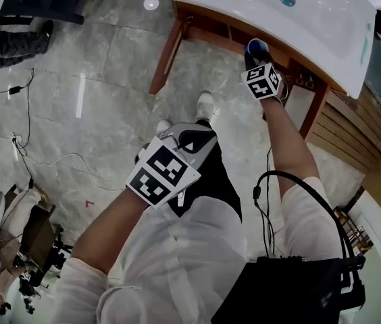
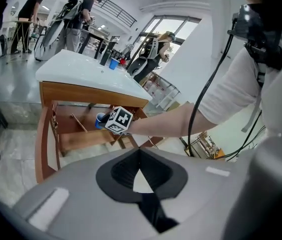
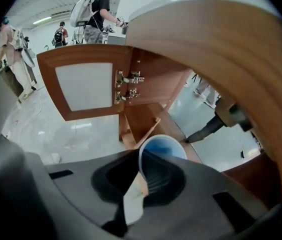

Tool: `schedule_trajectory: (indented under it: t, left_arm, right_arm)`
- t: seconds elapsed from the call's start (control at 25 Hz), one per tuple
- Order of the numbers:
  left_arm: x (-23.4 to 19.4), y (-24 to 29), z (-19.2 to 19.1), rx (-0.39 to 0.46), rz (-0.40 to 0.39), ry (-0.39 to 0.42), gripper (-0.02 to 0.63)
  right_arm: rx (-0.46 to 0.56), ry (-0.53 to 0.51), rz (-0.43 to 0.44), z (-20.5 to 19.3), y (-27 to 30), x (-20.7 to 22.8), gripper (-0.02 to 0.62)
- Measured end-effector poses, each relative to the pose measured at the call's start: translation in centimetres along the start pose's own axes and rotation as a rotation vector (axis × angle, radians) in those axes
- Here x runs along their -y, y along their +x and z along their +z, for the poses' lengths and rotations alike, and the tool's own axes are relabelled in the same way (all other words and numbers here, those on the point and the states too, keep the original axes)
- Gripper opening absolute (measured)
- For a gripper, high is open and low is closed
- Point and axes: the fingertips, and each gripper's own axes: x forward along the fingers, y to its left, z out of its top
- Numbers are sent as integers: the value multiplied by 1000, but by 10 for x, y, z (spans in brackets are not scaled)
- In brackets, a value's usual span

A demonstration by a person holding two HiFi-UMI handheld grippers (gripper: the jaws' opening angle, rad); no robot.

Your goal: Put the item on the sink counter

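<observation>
Right gripper (image 3: 141,184) is clamped on the blue cup (image 3: 162,151), which is down in the open cabinet (image 3: 146,109) under the front edge of the sink counter (image 1: 325,25). Grab done; lift and set-down left. Left gripper (image 2: 140,176) has its jaws together, empty. White glossy top, grey marble floor (image 1: 96,79), busy room.

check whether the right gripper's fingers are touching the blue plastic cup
Touching. The right gripper view shows the right gripper with its fingers closed on the wall of the blue plastic cup just below the rim, with no gap.
</observation>
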Motion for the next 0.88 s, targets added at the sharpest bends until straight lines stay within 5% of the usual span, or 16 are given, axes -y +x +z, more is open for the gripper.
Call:
schedule_trajectory:
  t: [0.44, 0.88]
  left_arm:
    - [-32, 36, 1, -5, 10, -56, 5]
    - [-46, 34, 0, 8, 17, -83, 5]
  right_arm:
    - [-53, -104, 1, -18, 83, 26, 20]
    - [-84, -105, -11, -22, 101, 32, 21]
